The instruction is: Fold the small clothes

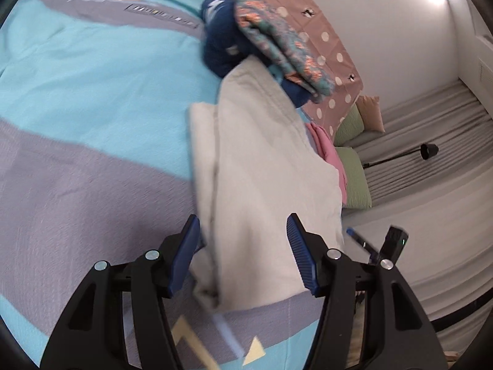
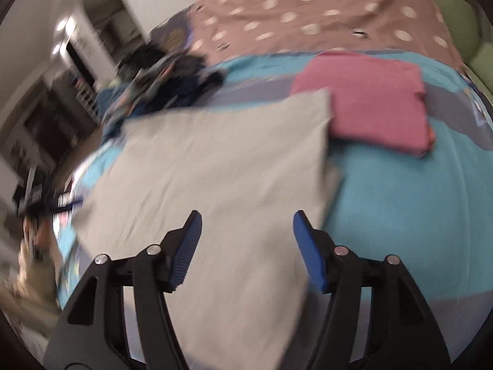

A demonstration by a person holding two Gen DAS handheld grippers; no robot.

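Both tongs, left tongs (image 1: 243, 259) and right tongs (image 2: 246, 252), gape released over folded cream cloth (image 2: 215, 178); pink garment (image 2: 376, 104) beside it.

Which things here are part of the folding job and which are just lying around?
Job: cream garment, folded pink garment, unfolded clothes pile, left gripper, right gripper.

Lying about: green cushions, black lamp, polka-dot sheet, blue-and-grey bedcover.

One cream garment (image 2: 215, 169), one pink garment (image 2: 369, 108), two green cushions (image 1: 354, 182).
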